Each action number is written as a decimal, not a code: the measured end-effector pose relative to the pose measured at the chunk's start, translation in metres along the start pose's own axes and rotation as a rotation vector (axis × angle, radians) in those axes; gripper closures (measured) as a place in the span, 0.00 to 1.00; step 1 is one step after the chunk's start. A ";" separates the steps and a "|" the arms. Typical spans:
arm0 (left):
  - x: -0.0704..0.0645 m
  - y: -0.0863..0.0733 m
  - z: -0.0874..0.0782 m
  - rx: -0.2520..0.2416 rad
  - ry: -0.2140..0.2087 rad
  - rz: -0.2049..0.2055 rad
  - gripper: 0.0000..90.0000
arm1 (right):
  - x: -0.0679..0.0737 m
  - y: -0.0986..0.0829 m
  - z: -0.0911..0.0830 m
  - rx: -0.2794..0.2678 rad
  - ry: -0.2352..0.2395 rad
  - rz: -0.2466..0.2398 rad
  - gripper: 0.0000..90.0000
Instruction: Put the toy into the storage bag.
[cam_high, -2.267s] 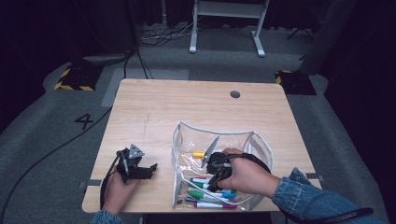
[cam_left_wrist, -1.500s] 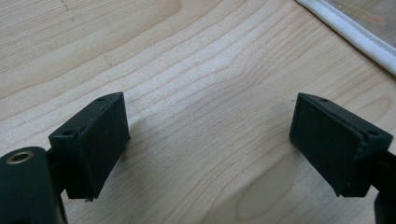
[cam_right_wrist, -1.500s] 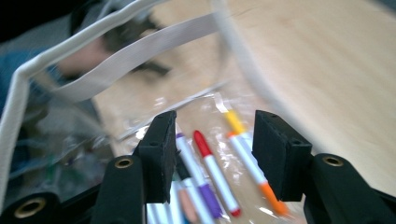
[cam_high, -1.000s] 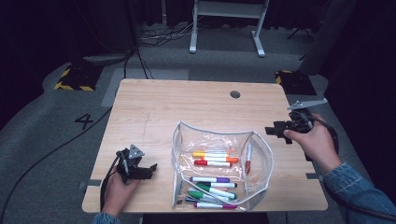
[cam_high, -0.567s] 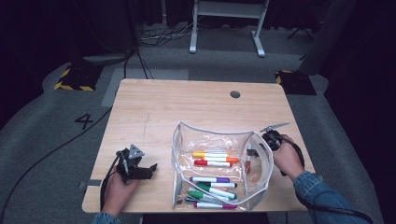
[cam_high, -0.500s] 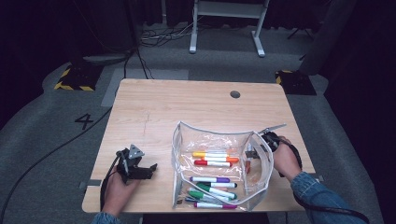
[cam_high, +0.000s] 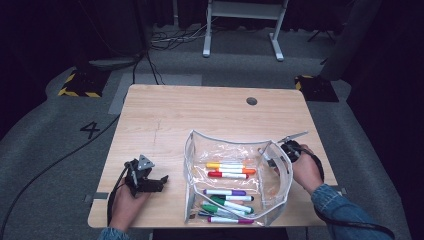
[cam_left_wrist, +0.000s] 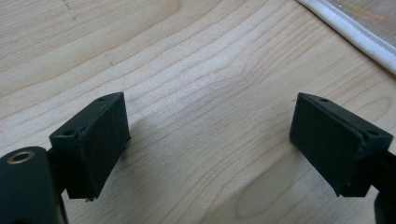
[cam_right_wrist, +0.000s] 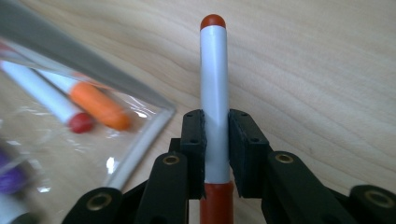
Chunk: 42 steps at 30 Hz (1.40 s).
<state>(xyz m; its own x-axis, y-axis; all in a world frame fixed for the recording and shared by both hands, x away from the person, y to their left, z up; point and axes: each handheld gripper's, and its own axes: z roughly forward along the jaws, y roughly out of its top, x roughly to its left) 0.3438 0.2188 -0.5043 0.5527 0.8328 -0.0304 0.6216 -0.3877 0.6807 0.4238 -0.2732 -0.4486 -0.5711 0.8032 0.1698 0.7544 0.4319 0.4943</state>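
Note:
A clear plastic pouch (cam_high: 235, 150) with a white rim lies open on the wooden table (cam_high: 200, 115), holding several coloured markers (cam_high: 230, 170). My right gripper (cam_right_wrist: 215, 135) is shut on a white marker with a red cap (cam_right_wrist: 214, 79), gripping its barrel just outside the pouch's rim (cam_right_wrist: 140, 140). In the high view the right gripper (cam_high: 282, 152) sits at the pouch's right edge. My left gripper (cam_high: 157, 182) rests low at the table's front left, apart from the pouch. Its jaws stand wide open over bare wood in the left gripper view (cam_left_wrist: 210, 140).
An orange marker (cam_right_wrist: 95, 107) and a red-tipped one (cam_right_wrist: 74, 122) lie inside the pouch close to my right gripper. The pouch's white rim (cam_left_wrist: 345, 32) crosses a corner of the left gripper view. A cable hole (cam_high: 251, 101) marks the table's far side.
The right hand swung from the table's right edge in to the pouch's right side and lowered there. The left gripper has stayed put.

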 end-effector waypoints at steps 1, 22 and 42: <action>0.000 0.000 0.000 0.000 0.000 0.000 0.13 | 0.001 0.002 -0.009 -0.016 0.015 -0.002 0.85; 0.000 0.000 0.000 0.000 0.000 0.000 0.13 | 0.097 0.049 -0.182 -0.182 0.169 -0.352 0.85; 0.000 0.000 0.000 0.000 0.000 -0.001 0.13 | 0.220 0.056 -0.077 0.187 0.318 -0.671 0.85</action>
<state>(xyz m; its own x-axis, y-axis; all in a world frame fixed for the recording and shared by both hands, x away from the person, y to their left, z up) 0.3437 0.2189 -0.5044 0.5520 0.8332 -0.0314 0.6221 -0.3865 0.6809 0.3156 -0.1036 -0.3182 -0.9705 0.1994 0.1353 0.2389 0.8703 0.4308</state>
